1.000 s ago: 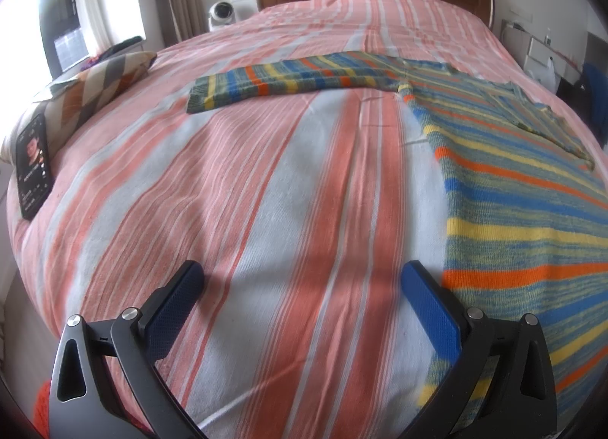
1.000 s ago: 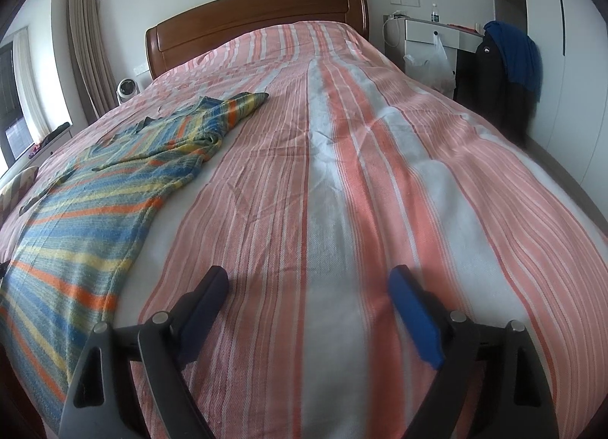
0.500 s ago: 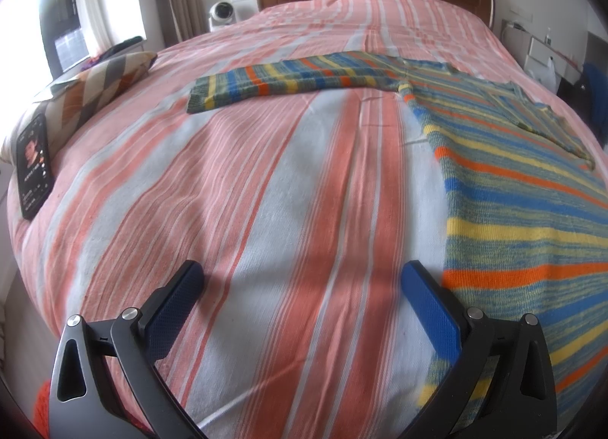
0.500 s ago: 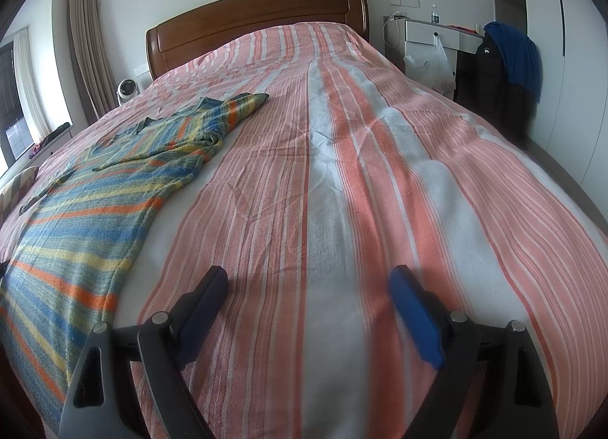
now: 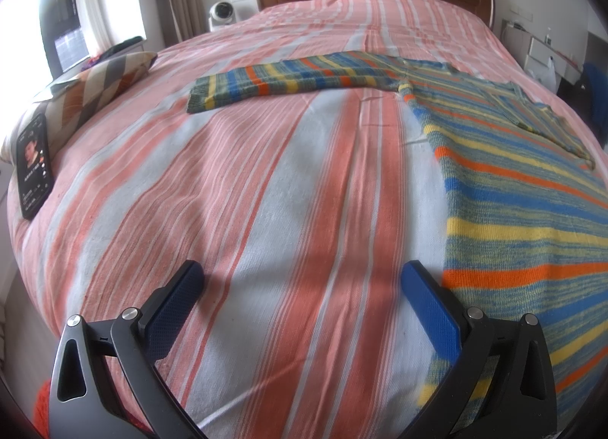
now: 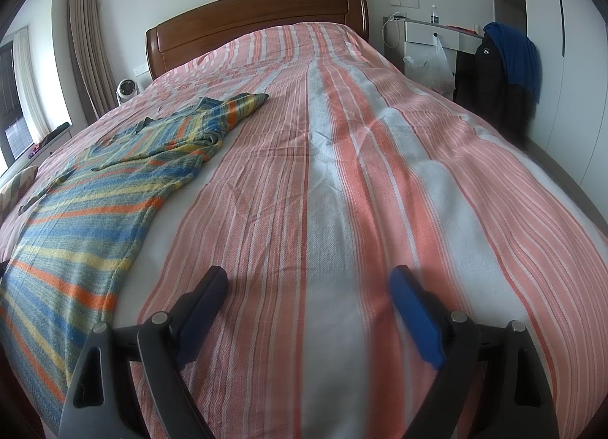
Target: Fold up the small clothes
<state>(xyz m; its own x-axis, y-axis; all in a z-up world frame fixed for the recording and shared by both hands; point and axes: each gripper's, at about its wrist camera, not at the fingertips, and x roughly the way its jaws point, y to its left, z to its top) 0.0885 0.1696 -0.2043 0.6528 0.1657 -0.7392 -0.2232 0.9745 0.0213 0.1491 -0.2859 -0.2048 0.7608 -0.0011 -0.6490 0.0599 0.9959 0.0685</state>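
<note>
A striped knit sweater (image 5: pixel 524 211) in blue, yellow, orange and grey-green lies flat on the bed, one sleeve (image 5: pixel 288 81) stretched out to the left. In the right wrist view the same sweater (image 6: pixel 76 218) fills the left side, its other sleeve (image 6: pixel 212 123) folded over the chest. My left gripper (image 5: pixel 302 279) hovers open over bare bedspread, its right finger beside the sweater's lower edge. My right gripper (image 6: pixel 307 283) is open too, above bare bedspread to the right of the sweater. Neither holds anything.
The bed has a pink, white and orange striped cover (image 5: pixel 266 192) and a wooden headboard (image 6: pixel 258 21). A phone (image 5: pixel 33 165) and a patterned cushion (image 5: pixel 102 85) lie at the left edge. A nightstand with a bag (image 6: pixel 429 59) and a chair with dark clothes (image 6: pixel 501 70) stand right.
</note>
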